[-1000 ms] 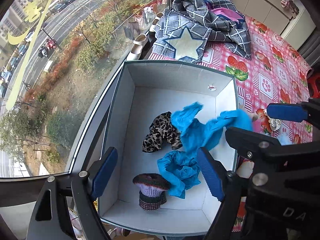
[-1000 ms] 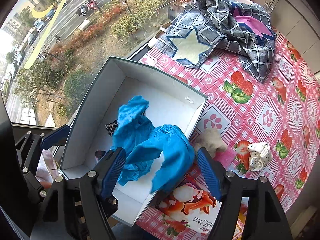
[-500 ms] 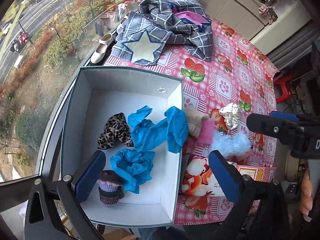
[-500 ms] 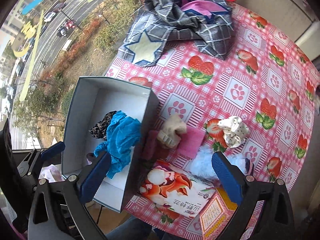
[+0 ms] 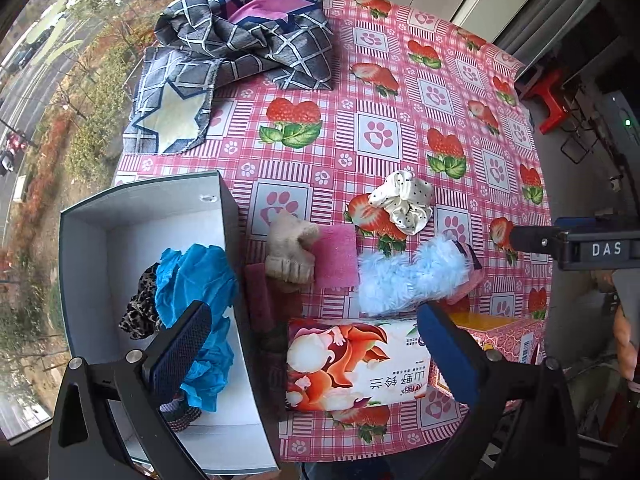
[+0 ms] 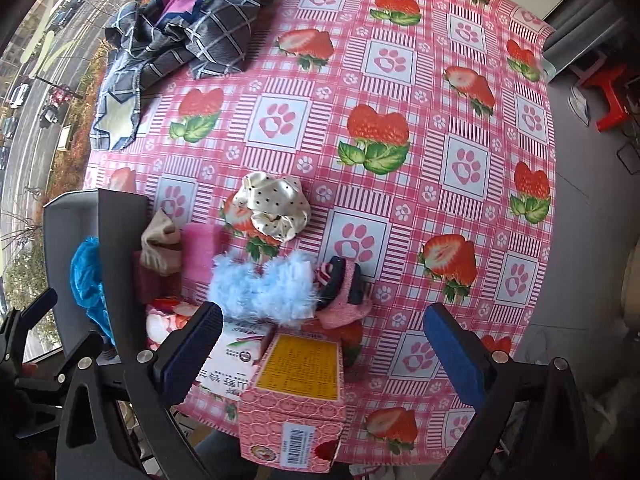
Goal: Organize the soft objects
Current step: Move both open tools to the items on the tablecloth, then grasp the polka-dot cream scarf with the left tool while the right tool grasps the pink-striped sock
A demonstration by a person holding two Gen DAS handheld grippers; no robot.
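The right claw (image 6: 322,350) (spread wide, holding nothing) is nearer the fluffy blue sock (image 6: 264,290), which lies at its 11 o'clock, long side running 9 to 3.

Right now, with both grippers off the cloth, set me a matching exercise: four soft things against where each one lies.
Things:
1. blue cloth
2. polka-dot scrunchie
3. fluffy light-blue item
4. plaid garment

Places:
A. far end of the table, near the window
B. inside the box
C. on a printed strawberry, clear of the pile
D. just above the tissue pack

Pairs: 1-B, 2-C, 3-D, 4-A
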